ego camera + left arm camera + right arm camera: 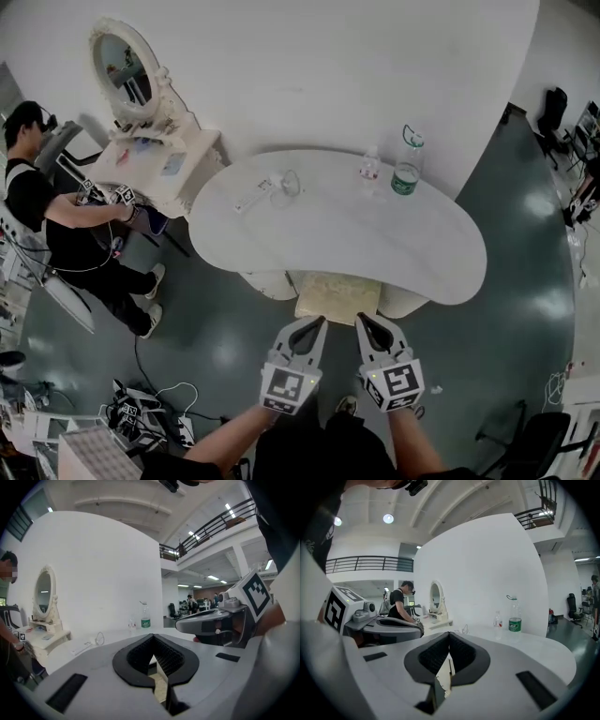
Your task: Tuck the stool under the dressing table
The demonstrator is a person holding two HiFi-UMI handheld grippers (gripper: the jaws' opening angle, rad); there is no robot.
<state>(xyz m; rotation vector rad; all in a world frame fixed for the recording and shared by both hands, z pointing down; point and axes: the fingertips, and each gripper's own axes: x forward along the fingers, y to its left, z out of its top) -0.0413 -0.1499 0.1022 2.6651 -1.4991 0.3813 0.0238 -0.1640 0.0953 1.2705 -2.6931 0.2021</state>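
The white kidney-shaped dressing table (319,234) fills the middle of the head view. The stool (337,296), with a cream cushion, stands at its near edge, mostly under the top. My left gripper (320,322) and right gripper (362,320) hang side by side just in front of the stool, both shut and holding nothing, apart from the cushion. In the left gripper view the left gripper (152,639) points over the tabletop (112,639), with the right gripper (211,620) beside it. The right gripper (449,635) also shows closed, empty jaws.
Two bottles (406,165) (370,170) and a white cable with a plug strip (267,191) lie on the table. A second dressing table with an oval mirror (141,141) stands at the left, a person (56,216) seated at it. Cables and gear (141,412) litter the floor; a black chair (534,441) is at the right.
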